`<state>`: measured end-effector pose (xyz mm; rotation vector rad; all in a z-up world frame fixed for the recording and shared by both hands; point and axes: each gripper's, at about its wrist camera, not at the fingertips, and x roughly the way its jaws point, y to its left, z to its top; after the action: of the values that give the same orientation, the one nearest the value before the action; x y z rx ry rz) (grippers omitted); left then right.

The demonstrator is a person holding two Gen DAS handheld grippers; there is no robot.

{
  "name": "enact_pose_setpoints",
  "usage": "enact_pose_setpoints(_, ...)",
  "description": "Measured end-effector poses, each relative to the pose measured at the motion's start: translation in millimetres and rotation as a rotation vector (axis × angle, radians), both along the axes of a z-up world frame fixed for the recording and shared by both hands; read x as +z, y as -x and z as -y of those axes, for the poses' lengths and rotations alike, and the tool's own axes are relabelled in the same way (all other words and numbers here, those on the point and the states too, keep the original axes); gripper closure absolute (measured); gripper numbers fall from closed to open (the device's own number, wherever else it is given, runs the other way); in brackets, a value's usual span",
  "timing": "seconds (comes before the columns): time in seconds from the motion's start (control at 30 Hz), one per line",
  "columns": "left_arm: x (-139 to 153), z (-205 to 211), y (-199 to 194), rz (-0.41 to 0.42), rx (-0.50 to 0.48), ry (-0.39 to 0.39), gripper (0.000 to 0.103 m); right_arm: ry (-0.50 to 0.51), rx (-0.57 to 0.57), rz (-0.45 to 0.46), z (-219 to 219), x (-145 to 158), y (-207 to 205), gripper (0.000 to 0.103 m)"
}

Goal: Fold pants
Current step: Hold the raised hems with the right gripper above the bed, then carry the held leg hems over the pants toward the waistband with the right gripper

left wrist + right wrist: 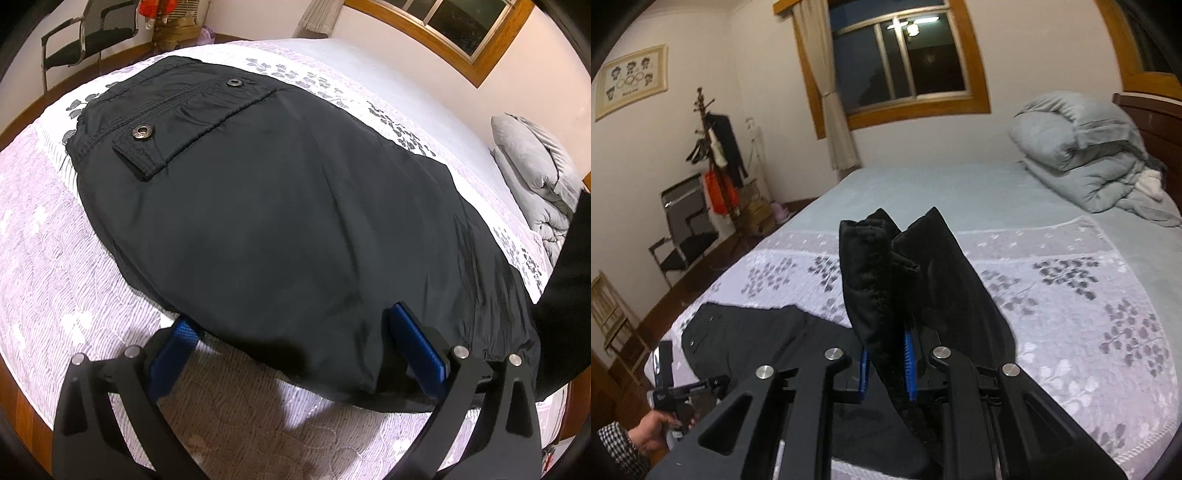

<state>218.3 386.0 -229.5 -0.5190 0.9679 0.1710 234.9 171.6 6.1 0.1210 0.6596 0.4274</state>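
Where the left wrist view begins, a mesh office chair (79,35) stands on the floor beyond the bed's (48,236) far corner, with red items and a small cluttered stand beside it. Across the quilted lilac bedspread lie the black pants (280,206), spread flat, their flapped pocket with two metal snaps (141,132) toward the far left. The left gripper (291,328) is released, its blue fingers (417,343) wide apart at the near edge of the cloth: the left pad is partly tucked under the hem, the right one rests on top. To the right sit a window and a folded grey duvet (532,162).

From the right wrist view, a framed picture, a coat rack (713,147) and the chair line the left wall. The person's left hand (652,430) holds its tool at the bed's edge. At centre the right gripper (886,363) is clenched on a raised fold of the pants (886,273), which blocks part of the bedspread behind. The duvet (1086,155) lies far right by the headboard.
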Motion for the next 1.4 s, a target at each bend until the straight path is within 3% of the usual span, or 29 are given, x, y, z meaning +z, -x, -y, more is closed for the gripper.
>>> enact_pose_setpoints(0.67,-0.1,-4.9,2.6,0.001,-0.003,0.014,0.003,0.122,0.190,-0.170,-90.8,-78.9,13.7,0.088)
enact_pose_setpoints(1.03,1.5,-5.9,-1.4,-0.004,-0.006,0.010,0.003,0.104,0.195,-0.239,-98.7,-108.3,23.3,0.086)
enact_pose_setpoints(1.13,1.7,-5.3,-1.7,-0.007,-0.005,0.010,0.003,0.055,0.194,-0.292,-95.4,-114.9,21.3,0.072)
enact_pose_setpoints(1.2,1.2,-5.8,-2.3,-0.008,-0.006,0.009,0.003,0.006,0.197,-0.325,-92.5,-117.3,21.1,0.068)
enact_pose_setpoints(1.33,0.9,-5.3,-3.5,-0.009,-0.006,0.007,0.003,-0.072,0.223,-0.389,-87.4,-120.3,21.6,0.042)
enact_pose_setpoints(1.4,1.1,-5.6,-3.4,-0.008,-0.006,0.008,0.003,-0.124,0.233,-0.418,-83.3,-118.3,22.7,0.037)
